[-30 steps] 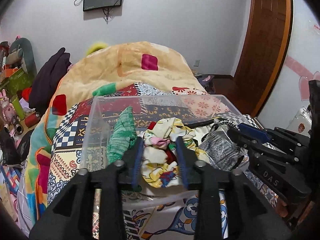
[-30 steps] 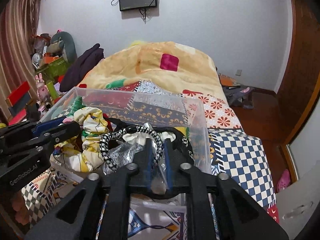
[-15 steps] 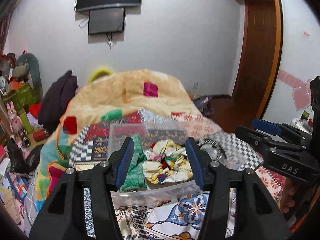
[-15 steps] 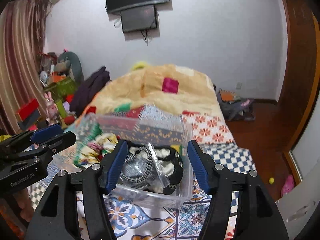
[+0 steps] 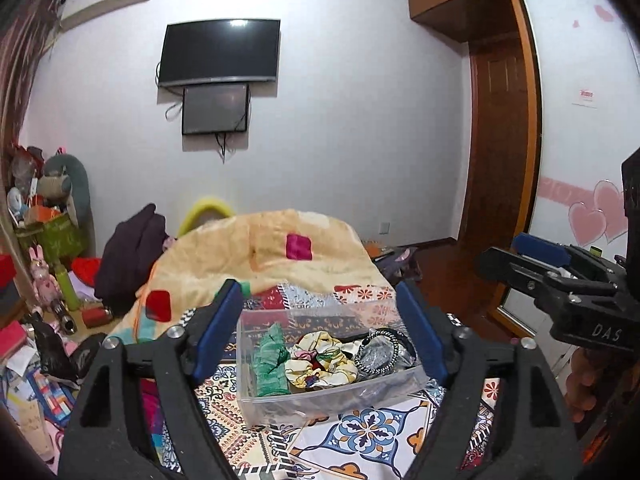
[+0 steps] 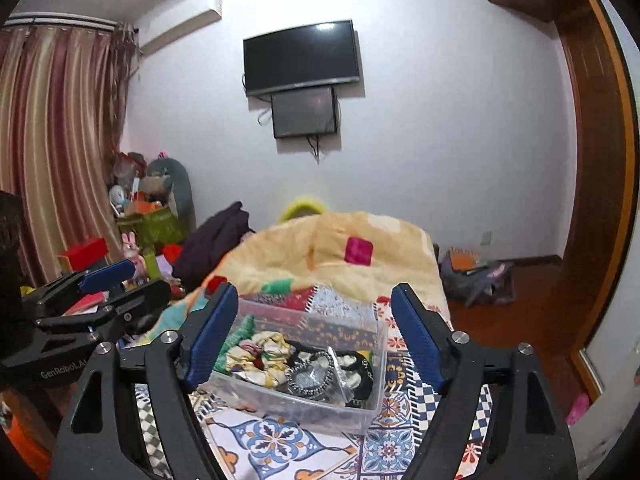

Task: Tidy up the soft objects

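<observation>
Left gripper [image 5: 320, 332] held above the bed [image 5: 372, 432], jaws wide apart, nothing between them. Right gripper [image 6: 312, 332] same: jaws wide apart, holding nothing, raised off the bin [image 5: 336, 398]. Right gripper also shows at the right edge of the left view, left gripper at the left edge of the right view.

Clear bin sits on the patterned bedcover near the bed's foot end, just in front of the orange quilt [image 5: 256, 252]. Bin's long axis runs across the bed, left to right; open top faces up. Inside, in a row along that axis: green cloth [image 5: 272, 364] at the left end, lying front-to-back; floral scrunchie [image 5: 320, 364] in the middle, touching the green cloth; black-and-white braided band [image 5: 380, 354] over silvery wrap at the right end, touching the scrunchie. Orientation of the scrunchie unclear, bunched.

TV [image 5: 218, 52] on the far wall, smaller screen [image 5: 216, 109] just below it. Dark clothes [image 5: 132, 256] heaped at the bed's left edge.
</observation>
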